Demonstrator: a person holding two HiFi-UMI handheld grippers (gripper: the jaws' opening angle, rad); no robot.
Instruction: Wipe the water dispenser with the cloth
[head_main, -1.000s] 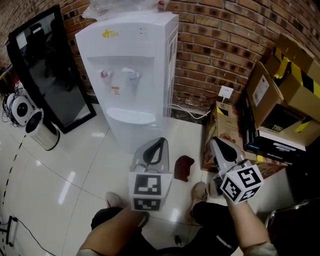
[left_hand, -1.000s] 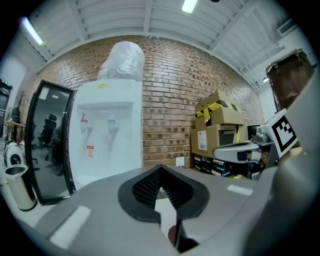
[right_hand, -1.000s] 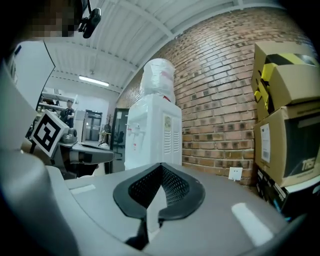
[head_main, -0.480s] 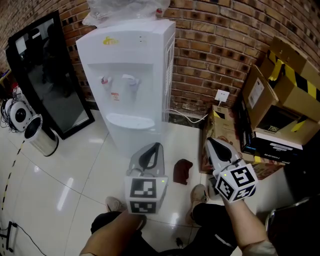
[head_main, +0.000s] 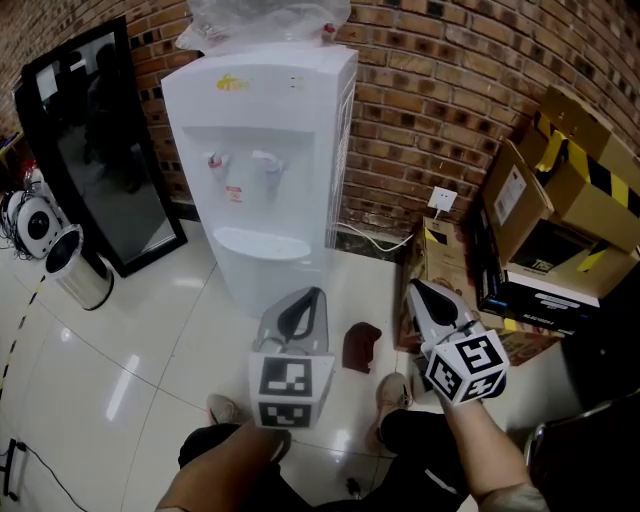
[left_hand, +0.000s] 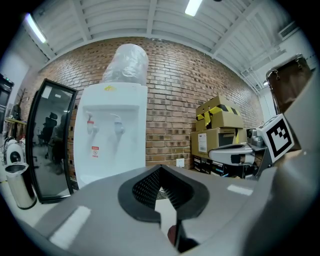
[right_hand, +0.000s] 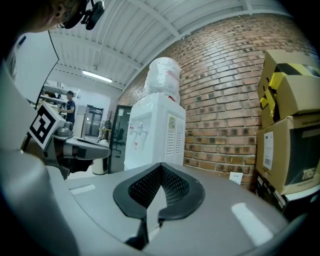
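The white water dispenser (head_main: 260, 150) stands against the brick wall, with two taps and a drip tray on its front. A dark red cloth (head_main: 360, 345) lies crumpled on the white floor tiles, to the right of the dispenser's base. My left gripper (head_main: 311, 297) hovers just left of the cloth, shut and holding nothing. My right gripper (head_main: 416, 291) is just right of the cloth, also shut and empty. In the left gripper view the dispenser (left_hand: 112, 135) is ahead of the left gripper (left_hand: 161, 167). In the right gripper view the dispenser (right_hand: 155, 135) is ahead of the right gripper (right_hand: 161, 166).
A black-framed glass panel (head_main: 100, 140) leans on the wall at left, with a metal bin (head_main: 75, 265) in front of it. Cardboard boxes (head_main: 570, 190) are stacked at right. A wall socket (head_main: 441, 199) with a cable sits low behind the dispenser. The person's shoes (head_main: 395, 390) are below the cloth.
The view has shifted slightly. Both grippers stay shut and close to where they were, the right one a little further left. The cloth has not moved.
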